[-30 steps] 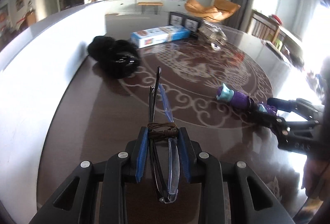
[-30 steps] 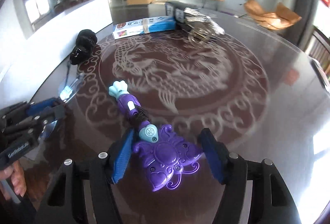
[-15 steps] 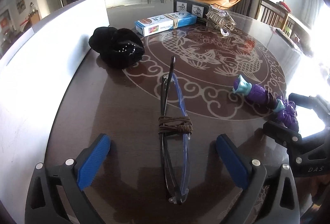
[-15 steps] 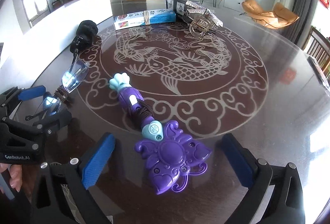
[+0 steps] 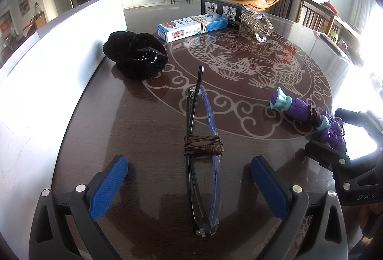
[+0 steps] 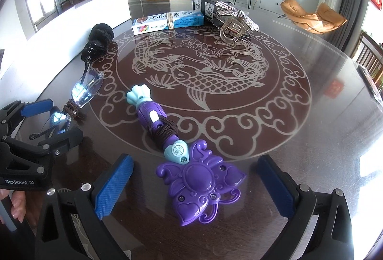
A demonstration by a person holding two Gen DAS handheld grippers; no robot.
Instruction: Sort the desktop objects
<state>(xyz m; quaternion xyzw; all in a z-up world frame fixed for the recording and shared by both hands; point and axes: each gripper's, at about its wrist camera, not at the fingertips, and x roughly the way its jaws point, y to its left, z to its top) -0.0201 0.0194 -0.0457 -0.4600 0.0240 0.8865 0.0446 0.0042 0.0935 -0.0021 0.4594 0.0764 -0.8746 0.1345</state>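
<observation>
Both hand-held grippers, left [image 5: 189,185] and right [image 6: 194,185], have just been opening, jaws now gaping around freed glasses [image 5: 203,164] and wand [image 6: 191,173]. Only the right view is showing fingers [image 6: 18,207]; the glossy table [image 6: 311,140] is sitting in a living room

Folded glasses [image 5: 202,164] bound with brown cord, purple toy wand [image 6: 189,164] likewise wrapped, both flat on table [image 6: 299,140].

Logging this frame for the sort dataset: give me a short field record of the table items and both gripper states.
left gripper: open, jaws just opened; folded black-framed glasses bound with brown cord lie between them, untouched
right gripper: open, jaws just opened; purple plastic toy wand with teal tips lies between them
far side: blue-and-white carton, clear hair claw clip
left side: black velvet scrunchie
surface: dark round table with fish inlay
</observation>
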